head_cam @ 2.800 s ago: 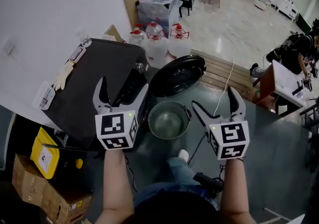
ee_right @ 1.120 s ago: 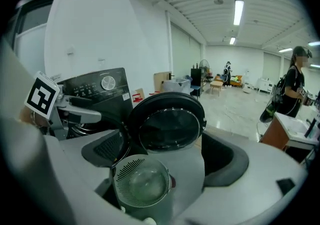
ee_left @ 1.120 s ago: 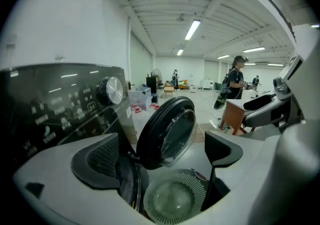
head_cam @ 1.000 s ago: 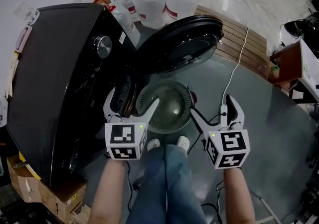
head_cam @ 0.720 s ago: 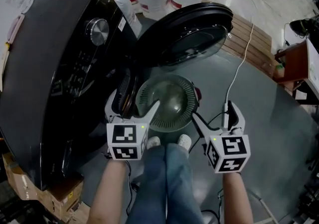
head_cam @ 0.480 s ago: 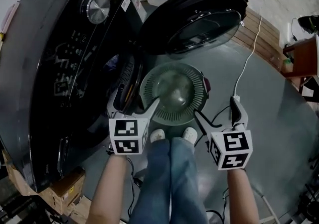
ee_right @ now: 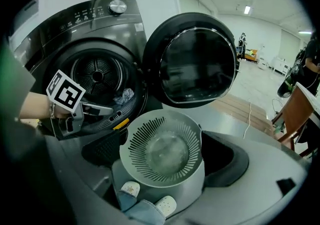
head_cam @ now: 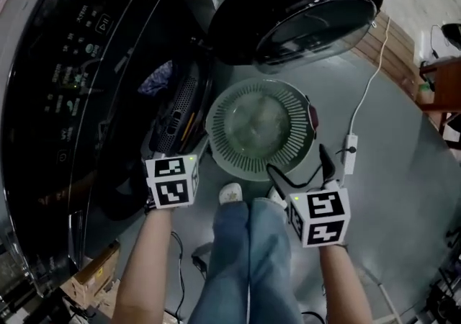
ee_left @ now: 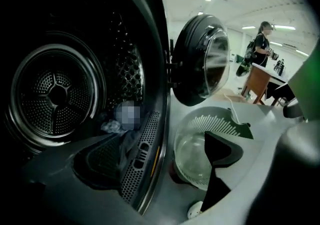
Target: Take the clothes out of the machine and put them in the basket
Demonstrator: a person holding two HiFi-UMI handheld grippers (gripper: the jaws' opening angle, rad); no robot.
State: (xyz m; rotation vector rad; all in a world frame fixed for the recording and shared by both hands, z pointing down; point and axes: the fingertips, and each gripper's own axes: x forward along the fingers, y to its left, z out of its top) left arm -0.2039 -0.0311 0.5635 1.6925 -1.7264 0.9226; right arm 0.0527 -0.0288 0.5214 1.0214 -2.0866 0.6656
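The black washing machine (head_cam: 65,78) stands at the left with its round door (head_cam: 302,6) swung open. A bluish piece of clothing (head_cam: 155,79) lies at the drum's mouth, and it also shows as the clothing (ee_left: 112,126) in the left gripper view and the clothing (ee_right: 122,96) in the right gripper view. The grey slotted basket (head_cam: 261,128) sits empty on the floor in front of the opening. My left gripper (head_cam: 178,150) is open at the drum's lower rim, just short of the clothing. My right gripper (head_cam: 297,164) is open near the basket's front edge and holds nothing.
A white cable with a plug block (head_cam: 351,150) trails across the grey floor right of the basket. The person's shoes (head_cam: 230,191) stand right behind the basket. A cardboard box (head_cam: 94,272) sits by the machine's near corner. A person (ee_left: 260,44) stands far off by a wooden table.
The view has closed in on the machine. My left gripper has moved left from over the basket to the drum's mouth. My right gripper has kept its place beside the basket.
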